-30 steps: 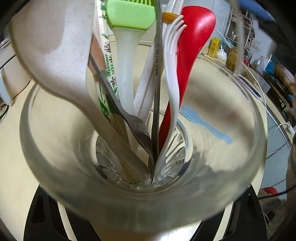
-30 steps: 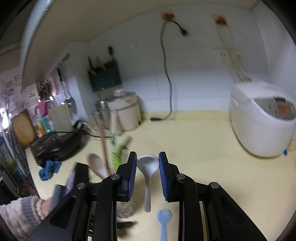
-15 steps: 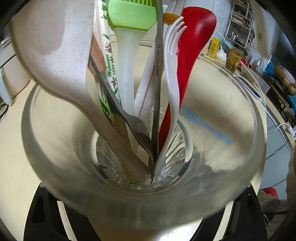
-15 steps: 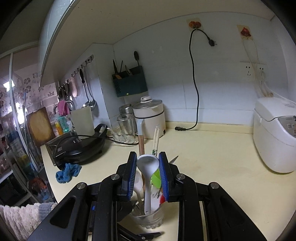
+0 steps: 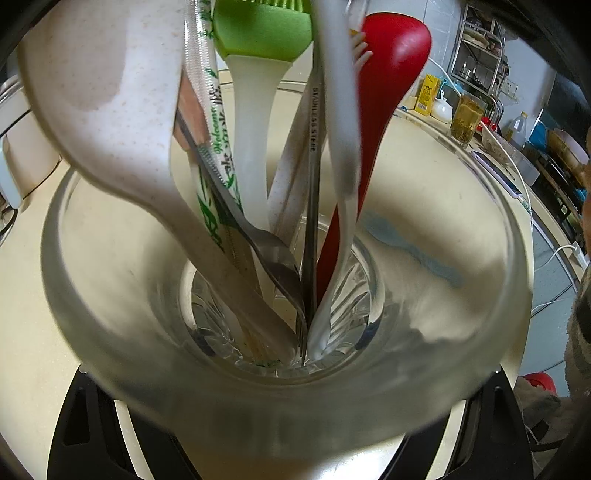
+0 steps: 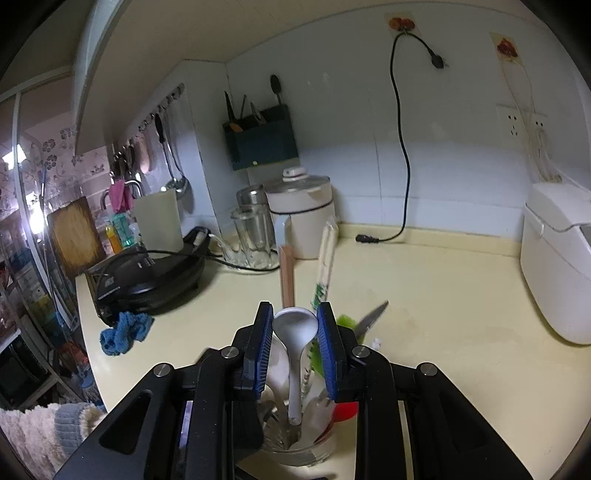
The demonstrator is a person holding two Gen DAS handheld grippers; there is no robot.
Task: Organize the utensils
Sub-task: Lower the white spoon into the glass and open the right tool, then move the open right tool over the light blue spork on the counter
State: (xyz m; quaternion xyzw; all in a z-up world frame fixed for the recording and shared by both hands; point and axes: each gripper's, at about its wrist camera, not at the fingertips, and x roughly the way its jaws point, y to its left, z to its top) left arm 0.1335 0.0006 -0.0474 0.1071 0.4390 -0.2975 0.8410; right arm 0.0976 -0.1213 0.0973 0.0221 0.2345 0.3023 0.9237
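Note:
A clear glass cup fills the left wrist view, and my left gripper is shut on its sides. In it stand a speckled beige spoon, a green brush, a red spoon, wrapped chopsticks, a steel fork and a white fork. My right gripper is shut on the bowl of a white ladle. It hangs handle-down, with its tip just inside the rim of the glass cup. The ladle handle shows blurred among the utensils.
A light blue fork lies on the cream counter beyond the glass. On the counter stand a white rice cooker at right, a black griddle and blue cloth at left, and a pot at the back. A sleeve is at lower left.
My right gripper carried the white ladle across the counter until it came over the glass. Its handle has now come down among the utensils. The left gripper and the glass stayed still.

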